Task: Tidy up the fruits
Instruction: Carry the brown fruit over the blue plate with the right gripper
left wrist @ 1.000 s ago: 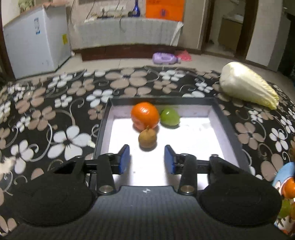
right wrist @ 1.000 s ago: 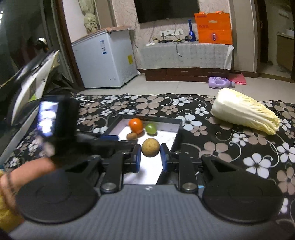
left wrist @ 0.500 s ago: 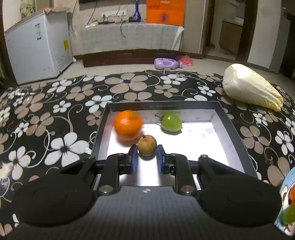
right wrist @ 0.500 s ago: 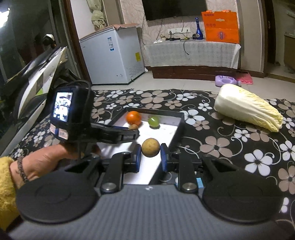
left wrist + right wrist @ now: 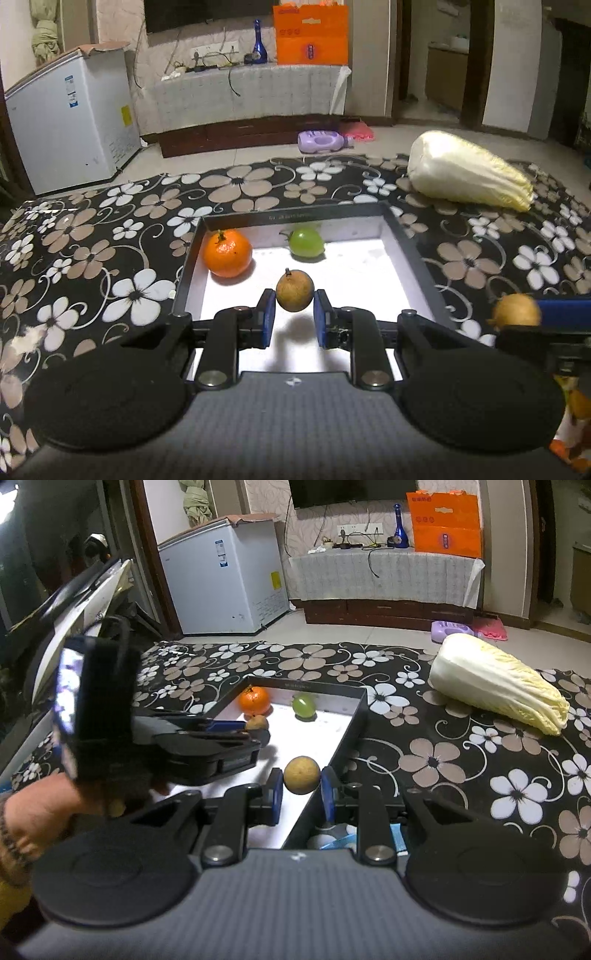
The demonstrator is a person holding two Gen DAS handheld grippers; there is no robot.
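Observation:
A black tray (image 5: 417, 254) with a white floor lies on the flowered cloth. An orange (image 5: 227, 253) and a green fruit (image 5: 306, 242) sit at its far side. My left gripper (image 5: 294, 317) is shut on a small brown fruit (image 5: 294, 290), lifted above the tray floor with a shadow beneath. My right gripper (image 5: 301, 794) is shut on a second brown round fruit (image 5: 301, 775) over the tray's right rim (image 5: 351, 727). That fruit shows in the left wrist view (image 5: 516, 311). The left gripper with its fruit (image 5: 256, 723) shows in the right wrist view.
A napa cabbage (image 5: 467, 176) lies on the cloth right of the tray. A colourful packet (image 5: 570, 424) sits at the near right edge. A white freezer (image 5: 70, 122), a cabinet and a purple bottle (image 5: 321, 141) stand on the floor beyond.
My left gripper closed on the small brown fruit and raised it off the tray floor. The orange rolled left. My right gripper kept its fruit and drifted a little left over the tray rim.

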